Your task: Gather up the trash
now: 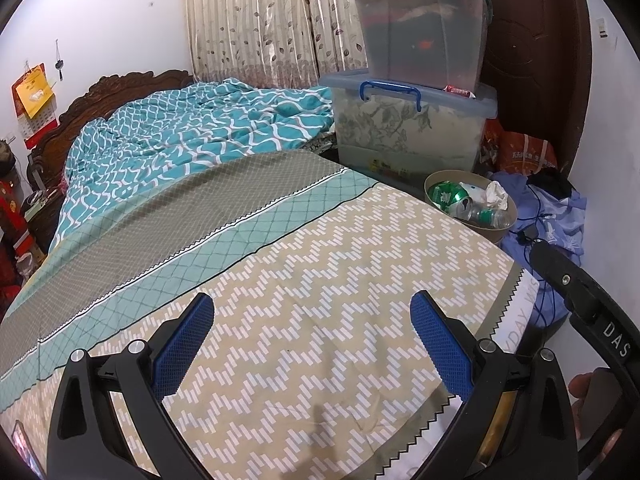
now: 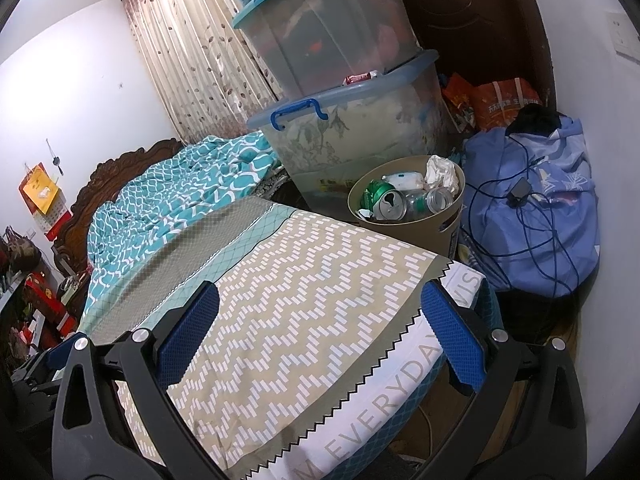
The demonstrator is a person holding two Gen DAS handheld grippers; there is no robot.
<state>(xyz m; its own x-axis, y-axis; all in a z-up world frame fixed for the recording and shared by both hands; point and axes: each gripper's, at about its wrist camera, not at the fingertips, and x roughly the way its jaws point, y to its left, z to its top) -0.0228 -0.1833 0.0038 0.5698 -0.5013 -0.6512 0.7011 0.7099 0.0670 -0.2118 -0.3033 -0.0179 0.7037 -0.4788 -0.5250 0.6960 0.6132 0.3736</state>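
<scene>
Bedsheet (image 2: 304, 304) hides bin (image 2: 420, 228) base; jaws agape.

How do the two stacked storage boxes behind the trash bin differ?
The upper storage box has a teal lid and shows dark, jumbled contents; the lower storage box has a pale blue lid with a blue latch handle and holds leaf-printed fabric. The lower one looks wider and carries the upper. Both are translucent plastic with lids on, standing behind the trash bin.

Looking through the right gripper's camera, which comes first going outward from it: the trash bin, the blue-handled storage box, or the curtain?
From the right gripper:
1. Trash bin, just past the bed corner, slightly right.
2. Blue-handled storage box, behind the bin.
3. Curtain, on the back wall, upper left.
</scene>
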